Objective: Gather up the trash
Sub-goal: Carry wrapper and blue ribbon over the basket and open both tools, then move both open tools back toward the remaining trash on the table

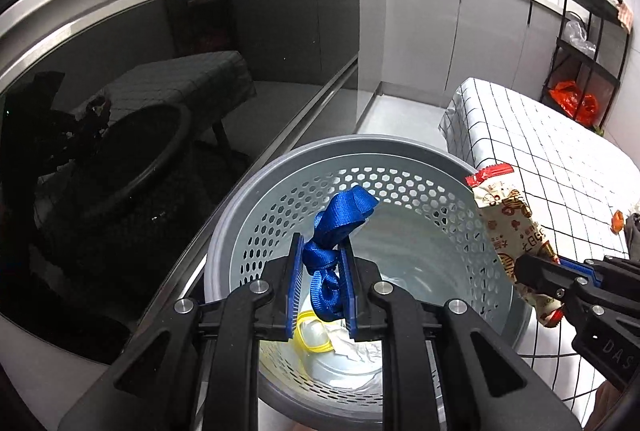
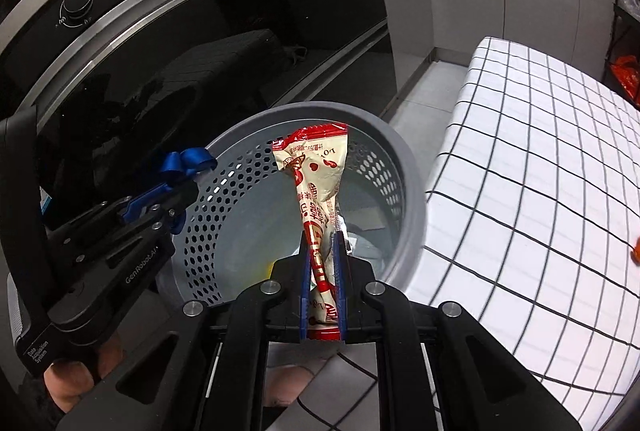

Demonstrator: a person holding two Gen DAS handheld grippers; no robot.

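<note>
A grey perforated bin (image 1: 256,175) (image 2: 412,175) stands on the floor between a dark oven front and a checked table. My left gripper (image 1: 322,247) (image 2: 182,187) hangs over the bin's opening, shut on a knotted blue strap (image 1: 332,231) (image 2: 184,163). My right gripper (image 2: 323,239) (image 1: 536,269) is shut on a red and cream snack wrapper (image 2: 316,167) (image 1: 512,223), which stands up over the bin's right side. At the bottom of the bin lie a yellow-rimmed clear piece (image 1: 312,335) and crumpled white paper (image 1: 360,345).
A black glass oven door (image 1: 152,111) (image 2: 192,63) rises left of the bin. A white cloth with black grid lines (image 1: 552,159) (image 2: 540,171) covers the table on the right, with a small orange scrap (image 1: 618,221) on it. Grey cabinets and a black shelf rack (image 1: 588,43) stand behind.
</note>
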